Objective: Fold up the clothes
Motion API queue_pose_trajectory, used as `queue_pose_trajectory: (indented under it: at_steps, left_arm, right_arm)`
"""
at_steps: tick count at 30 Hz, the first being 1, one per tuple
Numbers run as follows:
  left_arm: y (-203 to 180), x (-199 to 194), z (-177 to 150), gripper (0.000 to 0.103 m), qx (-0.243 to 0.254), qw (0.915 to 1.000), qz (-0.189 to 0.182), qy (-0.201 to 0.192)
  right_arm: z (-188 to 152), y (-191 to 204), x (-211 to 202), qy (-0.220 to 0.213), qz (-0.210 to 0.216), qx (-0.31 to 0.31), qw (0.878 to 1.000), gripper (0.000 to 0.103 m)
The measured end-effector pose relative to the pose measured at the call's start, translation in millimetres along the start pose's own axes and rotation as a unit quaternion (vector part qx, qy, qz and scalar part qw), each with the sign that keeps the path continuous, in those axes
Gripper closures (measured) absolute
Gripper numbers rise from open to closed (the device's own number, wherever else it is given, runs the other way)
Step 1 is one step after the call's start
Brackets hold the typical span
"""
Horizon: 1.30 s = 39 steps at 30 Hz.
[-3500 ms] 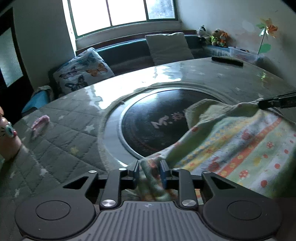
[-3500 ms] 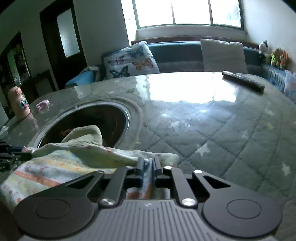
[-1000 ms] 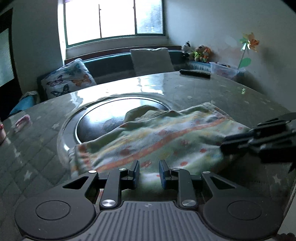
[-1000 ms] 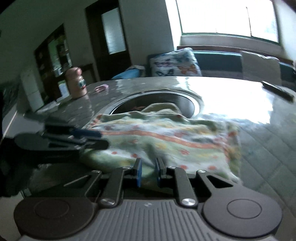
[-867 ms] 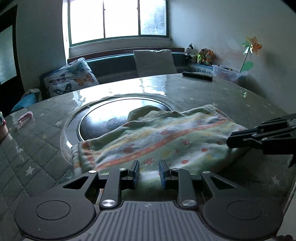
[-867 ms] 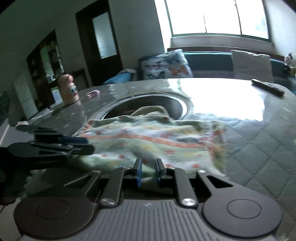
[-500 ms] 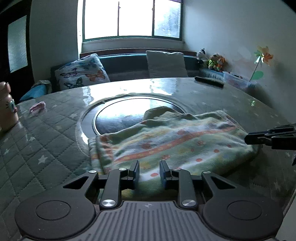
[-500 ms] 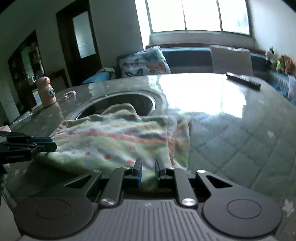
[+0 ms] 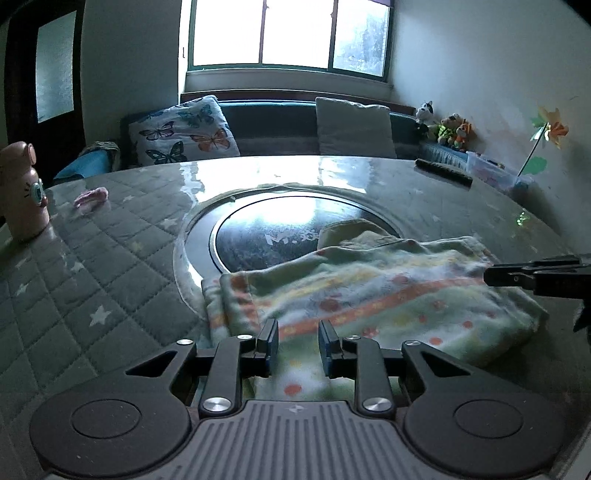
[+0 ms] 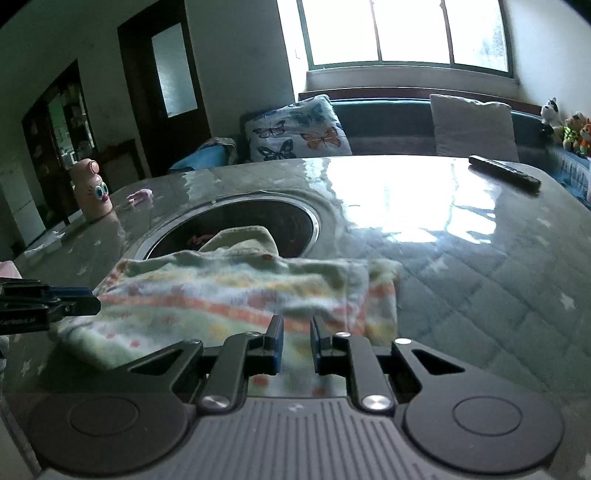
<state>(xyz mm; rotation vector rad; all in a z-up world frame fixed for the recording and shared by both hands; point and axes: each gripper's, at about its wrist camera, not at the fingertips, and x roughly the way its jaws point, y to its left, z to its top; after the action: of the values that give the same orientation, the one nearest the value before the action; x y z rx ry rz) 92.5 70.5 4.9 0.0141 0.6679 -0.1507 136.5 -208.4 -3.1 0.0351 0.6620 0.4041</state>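
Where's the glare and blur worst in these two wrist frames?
Left wrist view: the window is blown out and throws a bright reflection on the dark round inset; the patterned cloth looks soft. Right wrist view: a white glare patch washes out the quilted table cover, and the cloth is smeared; both frames bend at the edges.

folded garment point(image 9: 369, 295), left tongs point(image 9: 297, 343) parted

I am seeing pale lettering on the dark round inset point(image 9: 280, 236) of the worktop point(image 9: 110, 258), starting with what looks like an "M" and too faint to read further. On my left hand-held gripper point(image 10: 55, 306), small white print is showing, too blurred for me to read.
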Motion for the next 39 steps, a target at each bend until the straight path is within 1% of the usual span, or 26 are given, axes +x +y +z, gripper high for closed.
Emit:
queue_pose_trajectory:
  at_steps: [2,6,11,18,23,27,29,32,33,35,39]
  left_arm:
    - [3,3,2,0.078,-0.004,1.0,0.004,0.003]
    - [6,11,11,0.078,-0.001,1.0,0.007,0.003]
    - [10,21,21,0.078,0.003,0.9999,0.012,0.003]
    - [14,41,37,0.078,0.012,0.9998,0.017,0.006]
    - [20,57,37,0.078,0.016,0.9993,0.027,0.022]
    - [20,56,39,0.078,0.013,0.9994,0.027,0.019]
    - [17,51,41,0.078,0.015,0.9995,0.024,0.013]
    - [9,47,42,0.078,0.02,0.9997,0.009,0.007]
    - [6,46,42,0.078,0.022,0.9997,0.005,0.007]
    - [2,44,43,0.078,0.026,0.9996,-0.002,0.006]
    - [-11,39,42,0.078,0.037,0.9991,-0.02,0.0]
  right_arm:
    - [3,-1,10,0.005,-0.002,0.0,1.0,0.088]
    - [3,-9,18,0.017,-0.019,0.001,1.0,0.088]
    - [12,-9,20,0.011,-0.017,-0.009,1.0,0.088]
    - [32,-8,47,0.012,-0.016,-0.021,1.0,0.088]
    - [33,-17,60,0.02,-0.022,-0.018,0.999,0.088]
    - [35,-15,57,0.017,-0.024,-0.02,0.999,0.088]
    - [37,-10,55,0.014,-0.017,-0.025,0.999,0.088]
    - [40,5,50,0.007,0.011,-0.034,0.999,0.086]
    - [40,11,49,0.006,0.022,-0.039,0.999,0.083]
    - [40,24,46,0.004,0.04,-0.053,0.998,0.082]
    - [34,46,46,0.005,0.053,-0.087,0.995,0.082]
